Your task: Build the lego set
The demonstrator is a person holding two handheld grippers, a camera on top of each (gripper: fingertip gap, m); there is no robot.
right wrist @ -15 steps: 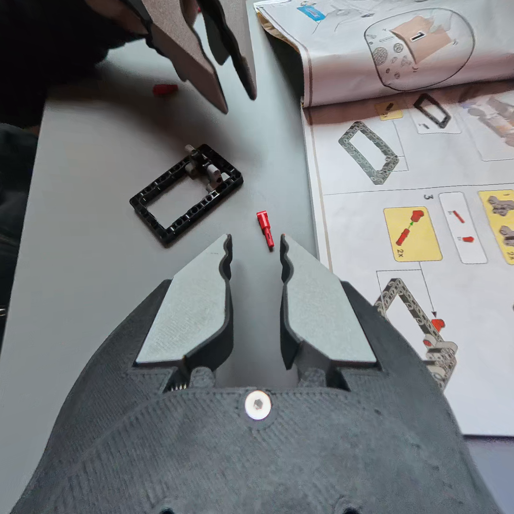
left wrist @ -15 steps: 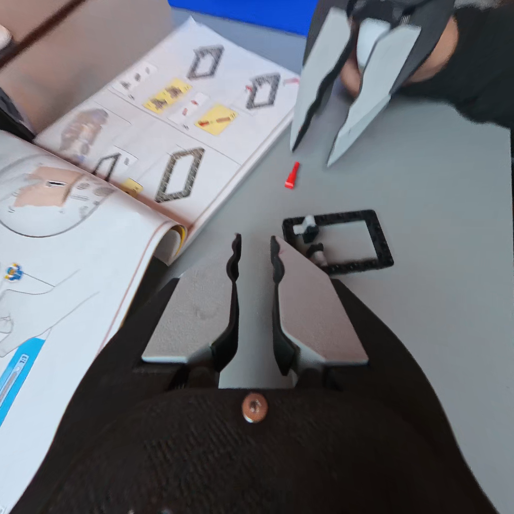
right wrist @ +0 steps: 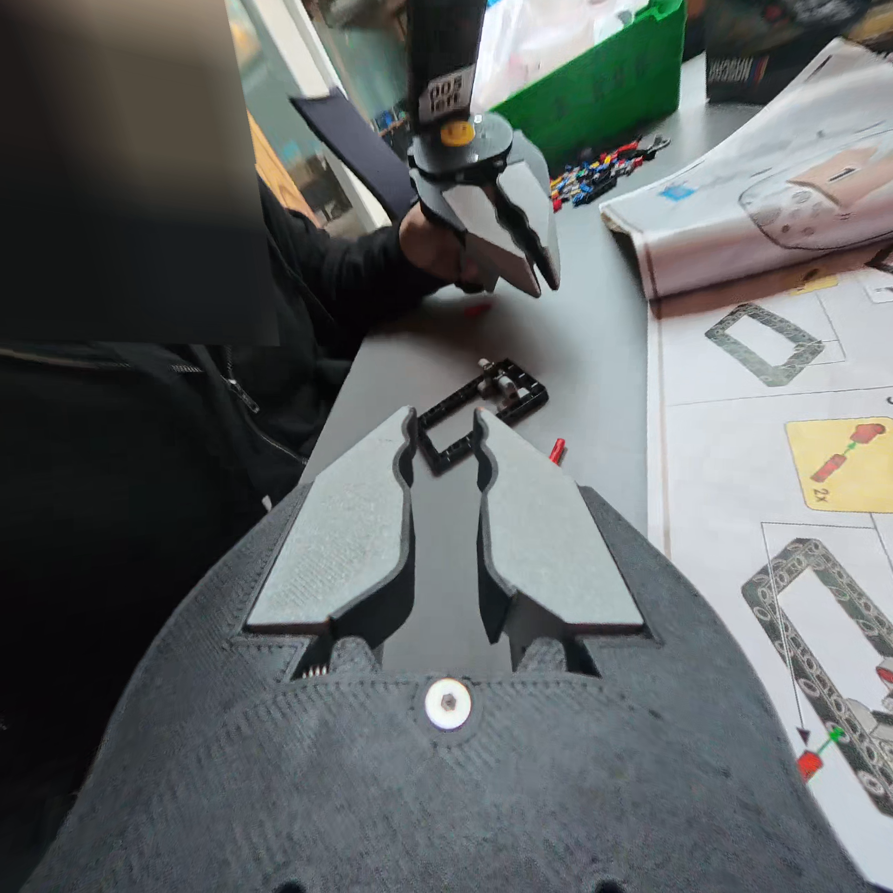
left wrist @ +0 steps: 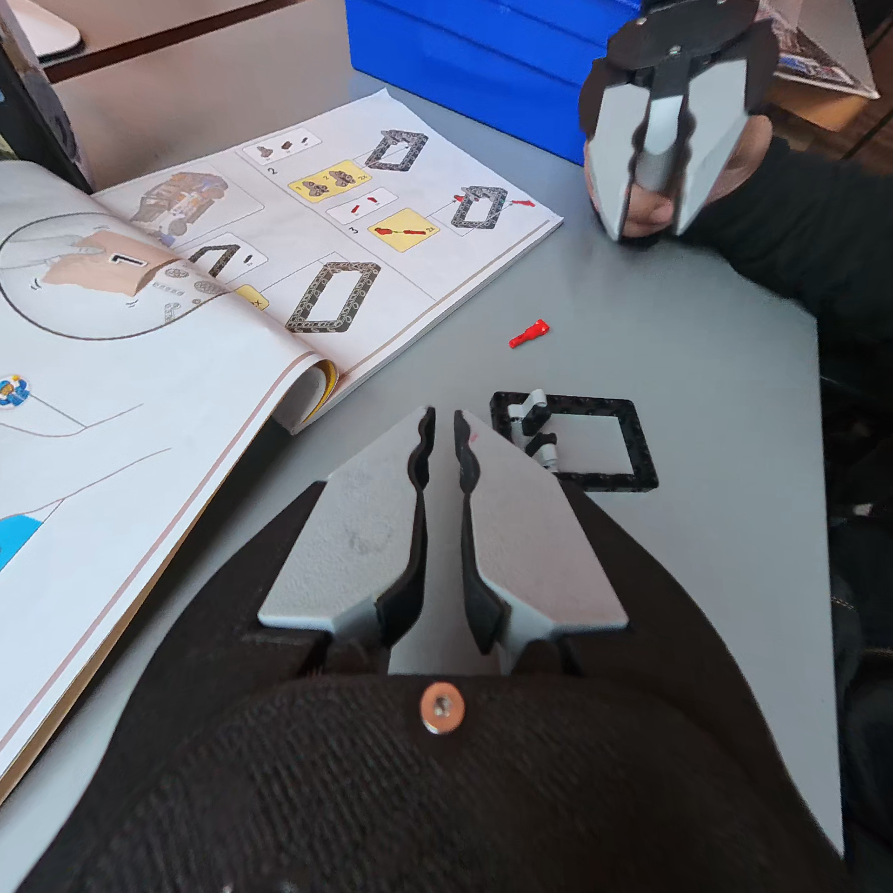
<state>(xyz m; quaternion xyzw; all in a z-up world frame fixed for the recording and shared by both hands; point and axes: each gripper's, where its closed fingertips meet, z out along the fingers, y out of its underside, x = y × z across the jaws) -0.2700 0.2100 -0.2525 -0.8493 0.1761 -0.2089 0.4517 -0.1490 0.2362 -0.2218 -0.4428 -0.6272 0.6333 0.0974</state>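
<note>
Nearest in the left wrist view, the left gripper (left wrist: 443, 419) is held low over the grey desk (left wrist: 676, 555), jaws parted by only a narrow gap and gripping nothing. Just beside its tips the black frame (left wrist: 604, 478) lies flat, with small grey and black connector pieces (left wrist: 531, 410) already fitted at one short end. A red pin (left wrist: 529, 333) is seen loose on the desk a little beyond, between frame and open instruction booklet (left wrist: 241, 290); a second red piece (right wrist: 476, 309) seems to lie near the person's sleeve, blurred. The right gripper (right wrist: 444, 418) is raised over the frame's near end, jaws moderately open and empty. The build is judged early: frame and connectors are done, red pins are not yet inserted, most of the set remains. Farther off, a blue bin (left wrist: 483, 58), a green bin (right wrist: 604, 82) and a scatter of small coloured parts (right wrist: 594, 169) are noted; a room with a window is behind.
</note>
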